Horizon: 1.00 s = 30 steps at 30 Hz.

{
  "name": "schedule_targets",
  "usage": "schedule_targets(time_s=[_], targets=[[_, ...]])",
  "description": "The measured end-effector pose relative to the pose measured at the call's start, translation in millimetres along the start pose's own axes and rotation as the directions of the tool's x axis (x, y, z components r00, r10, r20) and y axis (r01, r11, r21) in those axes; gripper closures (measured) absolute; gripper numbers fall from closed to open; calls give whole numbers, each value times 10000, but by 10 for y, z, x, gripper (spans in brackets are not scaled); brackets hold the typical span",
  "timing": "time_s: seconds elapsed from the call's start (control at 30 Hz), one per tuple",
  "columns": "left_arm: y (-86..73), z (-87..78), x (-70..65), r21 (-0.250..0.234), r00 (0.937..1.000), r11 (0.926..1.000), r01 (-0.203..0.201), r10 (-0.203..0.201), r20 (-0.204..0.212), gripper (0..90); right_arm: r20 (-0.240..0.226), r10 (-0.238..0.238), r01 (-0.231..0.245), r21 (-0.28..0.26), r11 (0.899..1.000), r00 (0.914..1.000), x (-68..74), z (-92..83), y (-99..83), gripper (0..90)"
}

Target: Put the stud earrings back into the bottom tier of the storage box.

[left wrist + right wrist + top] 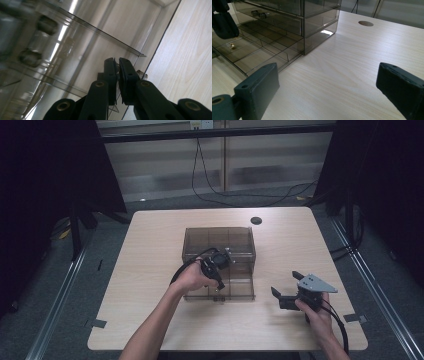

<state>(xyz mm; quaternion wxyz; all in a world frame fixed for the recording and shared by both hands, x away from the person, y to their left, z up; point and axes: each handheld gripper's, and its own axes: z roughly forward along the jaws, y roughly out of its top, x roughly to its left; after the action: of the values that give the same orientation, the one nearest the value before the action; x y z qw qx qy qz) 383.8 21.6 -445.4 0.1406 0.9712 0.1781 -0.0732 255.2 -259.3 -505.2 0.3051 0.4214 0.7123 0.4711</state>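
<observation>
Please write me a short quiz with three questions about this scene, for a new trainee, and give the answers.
1. True or false: the right gripper has its jaws shut.
2. Where is the left gripper?
A. over the pulled-out bottom drawer of the smoky clear drawer box
B. on the bare table, left of the box
C. above the round hole in the tabletop
3. In a few words: how is the inside of the open drawer arranged?

Key: 1 false, the jaws stand wide open. 2 A. 3 Thin dividers split it into several compartments.
</observation>
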Motion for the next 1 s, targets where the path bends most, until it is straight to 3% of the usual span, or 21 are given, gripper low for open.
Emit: schedule_targets(time_s=[0.1, 0.17, 0.27, 0.4, 0.6, 0.63, 0.7, 0.9, 1.0], targets=[[18, 41, 2, 33, 9999, 9999, 139, -139, -13, 851, 12, 8, -8, 0, 10000, 10000, 0, 0, 0, 40], [20, 65, 26, 220, 10000, 9998, -5, 5, -26, 851, 23, -21, 21, -7, 10000, 10000, 1, -1, -1, 40], [10, 116, 22, 6, 9993, 9993, 366, -366, -34, 851, -10, 12, -12, -15, 10000, 10000, -4, 0, -1, 40], [13, 119, 25, 250, 10000, 9997, 71, -69, -62, 848, -31, 66, -66, -41, 10000, 10000, -9, -2, -2, 40], [-5, 100, 7, -112, 9994, 9994, 330, -330, 37, 816, -113, 134, -135, -50, 9999, 9998, -15, -2, -2, 40], [-7, 76, 32, 72, 10000, 10000, -2, 2, -14, 806, -120, 140, -141, -54, 9999, 9998, -17, -4, -3, 39], [-32, 55, 27, -426, 9999, 9990, 128, -126, 39, 783, -133, 143, -144, -48, 9999, 9998, -21, -5, -4, 40], [-117, -62, 14, -1105, 9996, 9939, 60, -90, -274, 683, -165, 161, -161, -54, 9999, 9997, -20, -4, -3, 40], [-200, -148, 28, -1457, 9998, 9893, 45, -72, -183, 588, -157, 134, -135, -65, 9999, 9998, -19, -3, -3, 40]])
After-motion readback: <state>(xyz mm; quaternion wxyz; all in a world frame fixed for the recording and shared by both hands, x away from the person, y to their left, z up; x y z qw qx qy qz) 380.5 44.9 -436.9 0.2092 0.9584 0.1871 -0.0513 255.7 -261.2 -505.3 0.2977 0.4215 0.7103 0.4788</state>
